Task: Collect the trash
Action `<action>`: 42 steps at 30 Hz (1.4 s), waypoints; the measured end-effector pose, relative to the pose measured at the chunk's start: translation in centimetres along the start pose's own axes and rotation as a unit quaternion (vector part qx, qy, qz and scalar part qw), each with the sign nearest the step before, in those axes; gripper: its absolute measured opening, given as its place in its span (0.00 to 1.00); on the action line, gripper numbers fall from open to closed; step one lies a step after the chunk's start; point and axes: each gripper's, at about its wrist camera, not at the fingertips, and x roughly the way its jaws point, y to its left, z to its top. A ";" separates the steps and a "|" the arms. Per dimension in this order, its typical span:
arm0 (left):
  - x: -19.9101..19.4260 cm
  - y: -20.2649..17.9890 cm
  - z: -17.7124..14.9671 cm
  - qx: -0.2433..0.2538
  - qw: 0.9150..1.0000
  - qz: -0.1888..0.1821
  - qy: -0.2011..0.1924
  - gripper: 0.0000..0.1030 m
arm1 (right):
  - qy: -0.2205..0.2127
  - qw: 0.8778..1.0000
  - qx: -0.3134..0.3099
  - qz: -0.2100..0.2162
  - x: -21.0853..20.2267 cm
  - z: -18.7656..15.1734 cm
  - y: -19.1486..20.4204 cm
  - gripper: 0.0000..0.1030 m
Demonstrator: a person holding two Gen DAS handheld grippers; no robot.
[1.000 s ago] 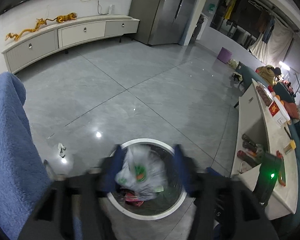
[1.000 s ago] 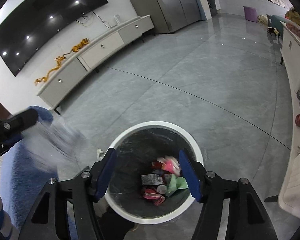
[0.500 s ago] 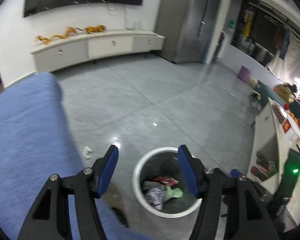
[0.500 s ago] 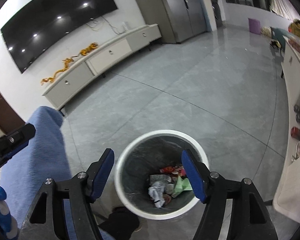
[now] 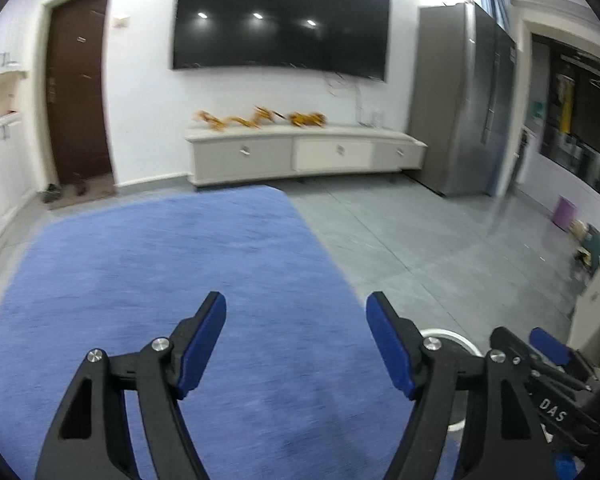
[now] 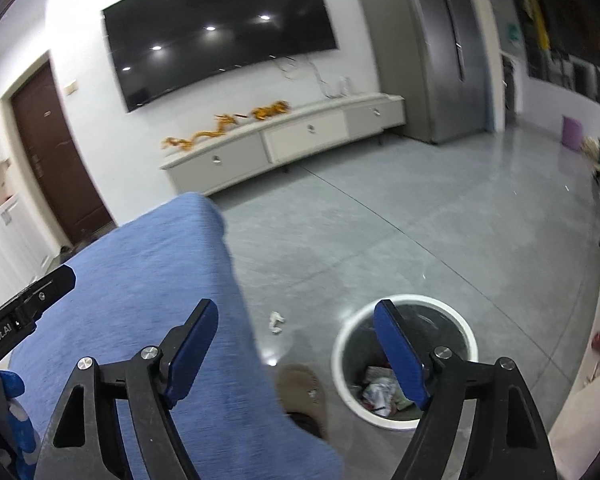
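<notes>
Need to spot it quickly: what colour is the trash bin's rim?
White rim, dark inside; clearest in the right wrist view.

Bin point(image 6: 342, 354) stands right of the cloth point(image 6: 148, 280) (scrap point(image 6: 276, 322) between).

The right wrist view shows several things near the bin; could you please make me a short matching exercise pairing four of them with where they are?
Things:
1. white trash bin
2. crumpled white scrap
3. golden dragon figure
4. purple bin

Places:
A. on the long white TV cabinet
B. far off on the floor, right of the grey refrigerator
C. on the grey floor between the blue cloth and the trash bin
D. behind the right gripper, partly hidden by one finger

Pairs: 1-D, 2-C, 3-A, 4-B
</notes>
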 end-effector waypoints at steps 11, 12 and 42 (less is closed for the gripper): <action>-7.4 5.8 -2.0 -0.027 0.996 0.064 -0.052 0.76 | -0.043 0.996 -0.073 0.029 -4.5 -2.4 7.2 0.94; -8.0 5.8 -2.2 -0.027 0.996 0.070 -0.057 0.76 | -0.049 0.995 -0.079 0.029 -5.0 -2.5 7.6 0.95; -15.5 6.0 -3.5 -0.039 0.982 0.141 -0.117 1.00 | -0.129 0.988 -0.087 -0.011 -11.3 -3.5 8.0 1.00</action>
